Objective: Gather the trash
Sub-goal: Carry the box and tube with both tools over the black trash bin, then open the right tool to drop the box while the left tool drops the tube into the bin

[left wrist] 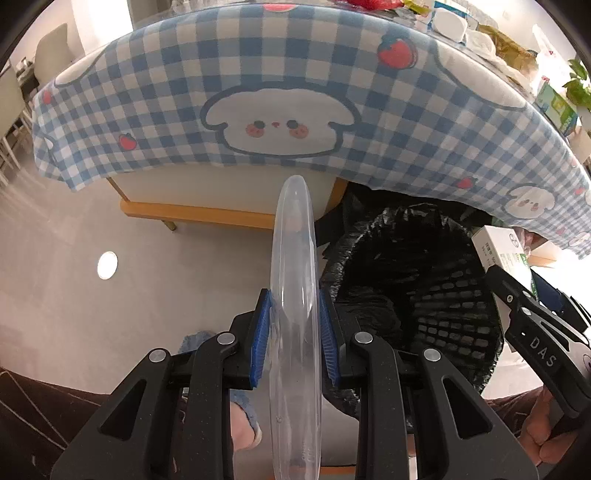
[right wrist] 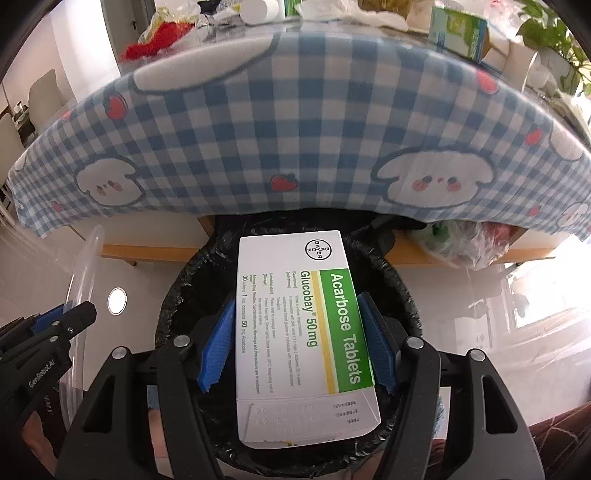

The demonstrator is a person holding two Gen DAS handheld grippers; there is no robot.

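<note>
My left gripper (left wrist: pixel 294 332) is shut on a clear plastic lid (left wrist: pixel 293 295) held edge-on above the floor, just left of the black-lined mesh trash bin (left wrist: pixel 424 295). My right gripper (right wrist: pixel 297 343) holds a white and green Acarbose tablet box (right wrist: pixel 303 332) directly above the open bin (right wrist: pixel 402 291). Its blue pads (right wrist: pixel 218 347) look spread, and only the right one seems to touch the box. The box also shows in the left wrist view (left wrist: pixel 502 254), and the clear lid in the right wrist view (right wrist: pixel 79 280).
A table with a blue checked bunny tablecloth (left wrist: pixel 258 92) hangs over the bin's far side. On top lie a red wrapper (right wrist: pixel 151 44), a white bottle (right wrist: pixel 258 9), a green-white box (right wrist: pixel 458 33) and a plant (right wrist: pixel 550 33). Plastic bags (right wrist: pixel 465 240) sit under the table.
</note>
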